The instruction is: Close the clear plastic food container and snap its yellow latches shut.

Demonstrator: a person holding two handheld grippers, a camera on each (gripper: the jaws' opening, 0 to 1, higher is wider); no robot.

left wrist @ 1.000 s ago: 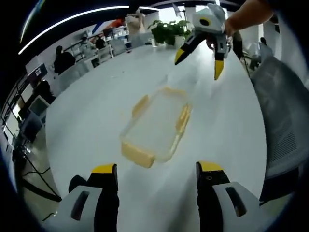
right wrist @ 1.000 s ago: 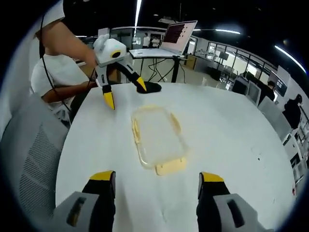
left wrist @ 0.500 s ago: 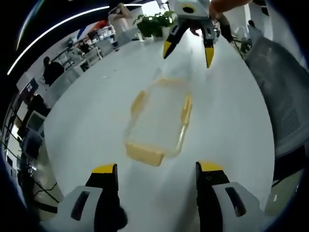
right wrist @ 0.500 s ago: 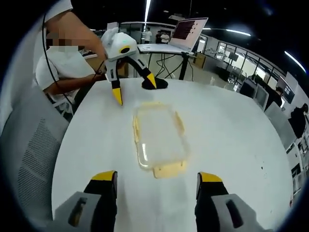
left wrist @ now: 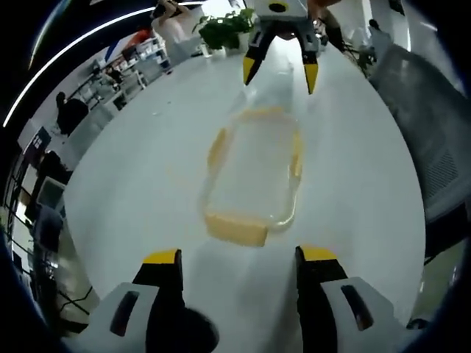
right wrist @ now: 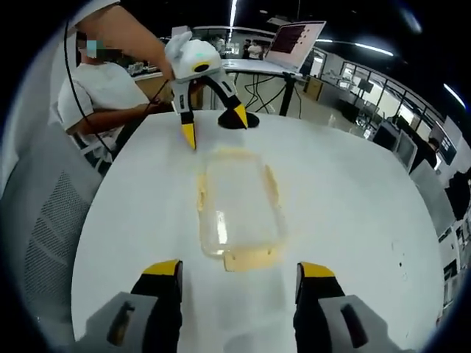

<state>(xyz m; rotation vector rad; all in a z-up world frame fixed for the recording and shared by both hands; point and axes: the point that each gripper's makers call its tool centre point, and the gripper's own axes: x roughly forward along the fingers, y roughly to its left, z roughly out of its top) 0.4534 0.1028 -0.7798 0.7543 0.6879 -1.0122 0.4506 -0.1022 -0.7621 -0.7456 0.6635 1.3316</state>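
Note:
A clear plastic food container point(left wrist: 254, 176) lies flat on the white table point(left wrist: 132, 162), with its lid on. Yellow latches show at its near end point(left wrist: 235, 228), along both long sides and at the far end. My left gripper point(left wrist: 239, 257) hovers open just short of the near latch, with nothing between its jaws. My right gripper point(left wrist: 280, 73) hangs open over the far end. In the right gripper view the container point(right wrist: 235, 206) lies lengthwise ahead of the open right gripper point(right wrist: 239, 271), its nearest latch point(right wrist: 250, 259) close to the jaws. The left gripper point(right wrist: 214, 126) stands open beyond the far end.
A grey mesh office chair point(left wrist: 434, 147) stands at the table's edge, also seen as the chair point(right wrist: 44, 220). A person in a white shirt point(right wrist: 103, 88) sits behind it. A black round opening point(right wrist: 246, 121) sits in the tabletop past the container. A laptop point(right wrist: 294, 37) stands on a desk behind.
Both grippers have drawn in toward the container's two ends and now line up along its length. Both stay open. The container has not moved on the table.

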